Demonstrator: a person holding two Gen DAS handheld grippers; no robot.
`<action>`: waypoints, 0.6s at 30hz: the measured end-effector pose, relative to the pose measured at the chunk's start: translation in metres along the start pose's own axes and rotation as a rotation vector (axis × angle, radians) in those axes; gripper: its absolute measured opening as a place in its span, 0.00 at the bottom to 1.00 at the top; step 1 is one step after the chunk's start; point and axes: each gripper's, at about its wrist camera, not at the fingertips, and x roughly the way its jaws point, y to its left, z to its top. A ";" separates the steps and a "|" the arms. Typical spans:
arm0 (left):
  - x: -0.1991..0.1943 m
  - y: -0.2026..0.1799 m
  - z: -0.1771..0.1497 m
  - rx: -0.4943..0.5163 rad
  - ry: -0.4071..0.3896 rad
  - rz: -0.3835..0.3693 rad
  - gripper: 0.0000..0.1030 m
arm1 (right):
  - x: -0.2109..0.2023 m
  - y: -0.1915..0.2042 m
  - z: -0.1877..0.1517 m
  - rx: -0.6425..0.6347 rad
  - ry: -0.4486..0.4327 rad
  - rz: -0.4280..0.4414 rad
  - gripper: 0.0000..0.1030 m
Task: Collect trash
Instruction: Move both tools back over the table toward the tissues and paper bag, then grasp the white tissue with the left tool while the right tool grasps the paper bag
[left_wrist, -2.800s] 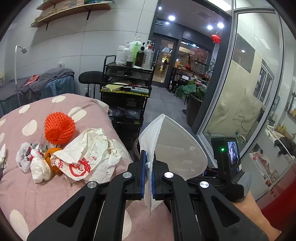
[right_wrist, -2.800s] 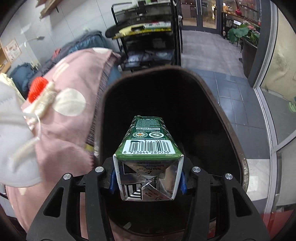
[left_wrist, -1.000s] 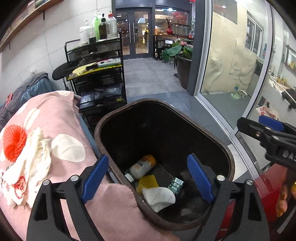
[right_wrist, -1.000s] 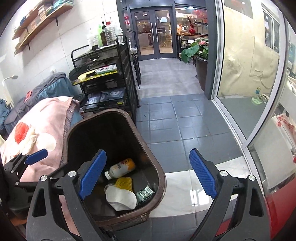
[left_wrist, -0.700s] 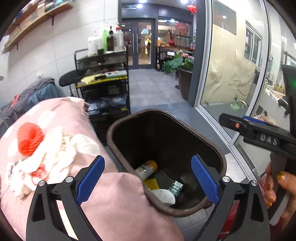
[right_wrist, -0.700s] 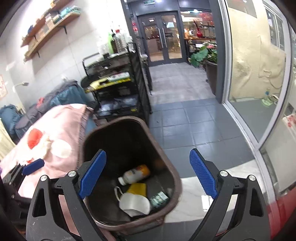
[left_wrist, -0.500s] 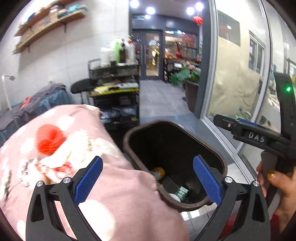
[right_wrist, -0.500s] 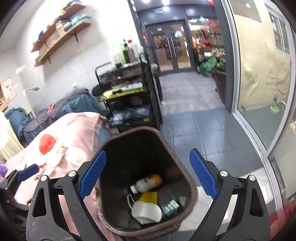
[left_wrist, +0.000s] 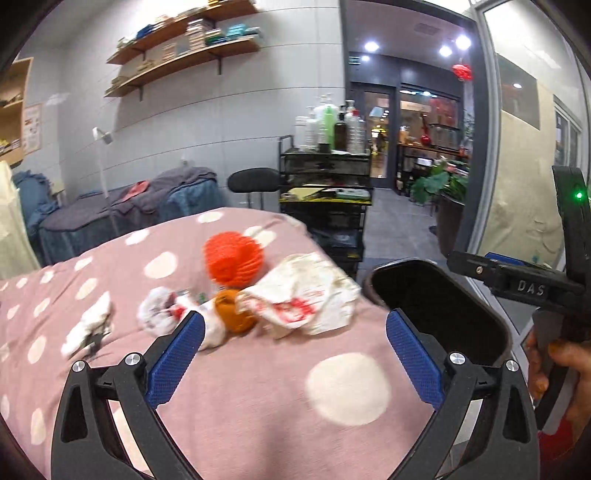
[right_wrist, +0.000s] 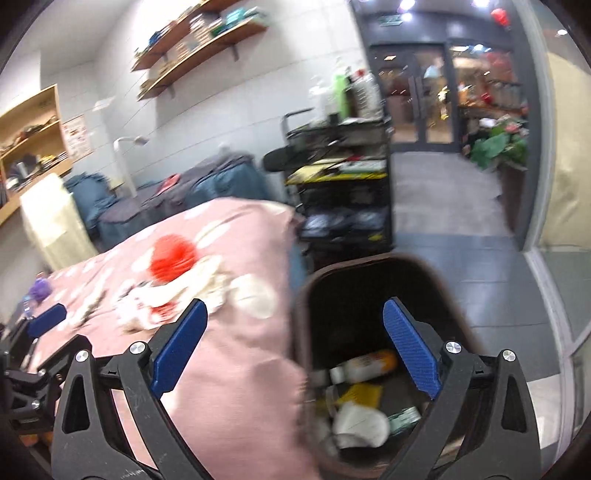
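Both tools empty, jaws spread wide, nothing between the pads: left hand-held gripper (left_wrist: 293, 360) and right hand-held gripper (right_wrist: 295, 349). The left one's jaws have just been opening to their widest, with nothing in them. Remaining trash lies in one loose cluster on the pink dotted bed (left_wrist: 236, 402), ahead of the left hand-held gripper and slightly to its left; from the right one it sits farther off, up and to the left, so the left hand looks the nearer. The cluster's long axis runs left to right across the left view, roughly crosswise to the fingers. Count on the bed: one orange-red mesh ball (left_wrist: 233, 258) at the back; one crumpled white wrapper with red print (left_wrist: 303, 295) to its right; one small brown-orange lump (left_wrist: 232, 310) touching the wrapper's left edge; one white wad with red marks (left_wrist: 162, 312) left of that; one more pale scrap (left_wrist: 88, 325) apart at far left, too blurred to name. One dark bin (right_wrist: 373, 280) stands just beside the bed's right edge. Inside it, right view: one bottle (right_wrist: 364, 365), one yellow piece (right_wrist: 360, 395), one white mask (right_wrist: 360, 424), one green carton (right_wrist: 404, 415).
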 end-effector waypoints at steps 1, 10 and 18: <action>-0.001 0.010 -0.003 -0.012 0.006 0.014 0.94 | 0.004 0.008 0.000 -0.014 0.011 0.013 0.92; -0.006 0.098 -0.035 -0.142 0.086 0.113 0.94 | 0.045 0.064 -0.007 -0.142 0.156 0.122 0.92; -0.001 0.163 -0.049 -0.214 0.144 0.185 0.94 | 0.086 0.097 -0.007 -0.218 0.251 0.153 0.92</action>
